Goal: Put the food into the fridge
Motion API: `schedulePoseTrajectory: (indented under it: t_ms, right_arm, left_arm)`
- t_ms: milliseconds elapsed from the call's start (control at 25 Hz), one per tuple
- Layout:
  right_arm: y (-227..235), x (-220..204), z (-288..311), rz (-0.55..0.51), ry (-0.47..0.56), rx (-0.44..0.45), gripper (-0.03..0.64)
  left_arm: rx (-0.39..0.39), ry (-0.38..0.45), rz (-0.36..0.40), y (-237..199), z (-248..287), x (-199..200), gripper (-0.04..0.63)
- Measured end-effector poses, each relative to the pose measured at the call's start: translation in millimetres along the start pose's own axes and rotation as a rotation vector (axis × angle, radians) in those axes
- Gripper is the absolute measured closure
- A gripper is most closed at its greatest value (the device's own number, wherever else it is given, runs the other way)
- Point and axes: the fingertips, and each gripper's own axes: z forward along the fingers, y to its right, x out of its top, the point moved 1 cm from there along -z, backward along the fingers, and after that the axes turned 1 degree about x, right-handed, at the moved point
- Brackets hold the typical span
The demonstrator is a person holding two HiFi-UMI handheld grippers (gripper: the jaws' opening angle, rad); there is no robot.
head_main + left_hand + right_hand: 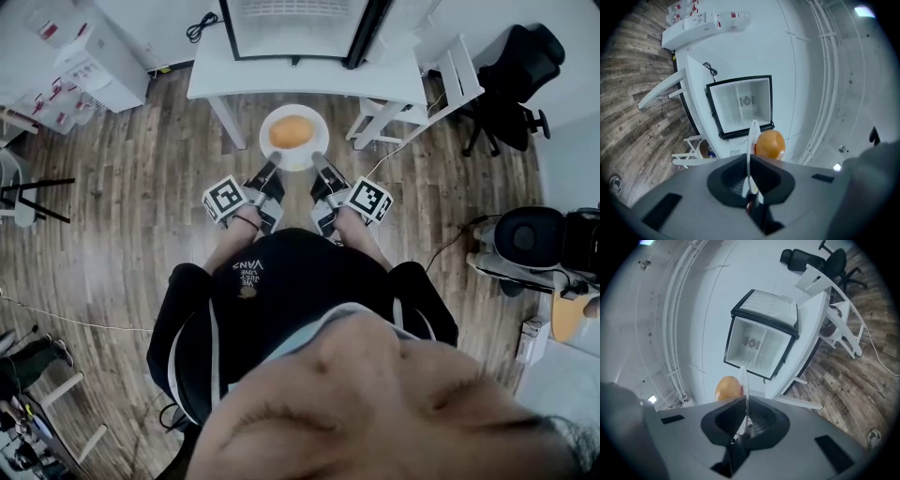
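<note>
1. The lower half of the head view is filled by the person in a dark top and by a blurred patch, so the arms show only at the wrists.
2. The fridge is cut off by the top edge of that view. Both gripper views show it whole: a small boxy unit with a dark frame and a white ribbed interior, its door swung open.
3. The fridge stands on a white table with a flat, smooth top.
4. The food is a round, smooth, orange lump (whether fruit or bun cannot be told). It lies in the middle of a white round plate, which is held in the air in front of the table and well short of the fridge.
5. The left gripper is clamped on the near-left rim of the plate. In its own view the dark pads press on the thin white plate, seen edge-on.
6. There the gripper's grey body covers the lower part of the food.
7. The right gripper grips the near-right rim in the same way. Its jaws are closed on the plate, which shows as a thin white sliver.
8. The food peeks out to the left, partly hidden.
9. The floor is grey-brown wood plank.
10. A black office chair stands at the right.
</note>
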Motion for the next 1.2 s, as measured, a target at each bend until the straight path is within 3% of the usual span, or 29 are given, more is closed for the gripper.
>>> schedulePoseTrajectory:
  t_ms: [200, 400, 560, 1200]
  right_arm:
    - [6, 15, 4, -0.002, -0.03, 0.005, 0.594]
    - [11, 19, 6, -0.004, -0.05, 0.007, 0.594]
    - [14, 18, 8, -0.003, -0.059, 0.005, 0.594]
    - [25, 25, 26, 0.008, -0.028, -0.012, 0.594]
  left_arm:
    - [-0.029, 0.022, 0.002, 4, 17, 0, 0.568]
    - [0.019, 0.039, 0.003, -4, 17, -1, 0.568]
    - [-0.001, 0.047, -0.014, -5, 19, -2, 0.568]
    - [0.018, 0.027, -0.018, -22, 34, 14, 0.568]
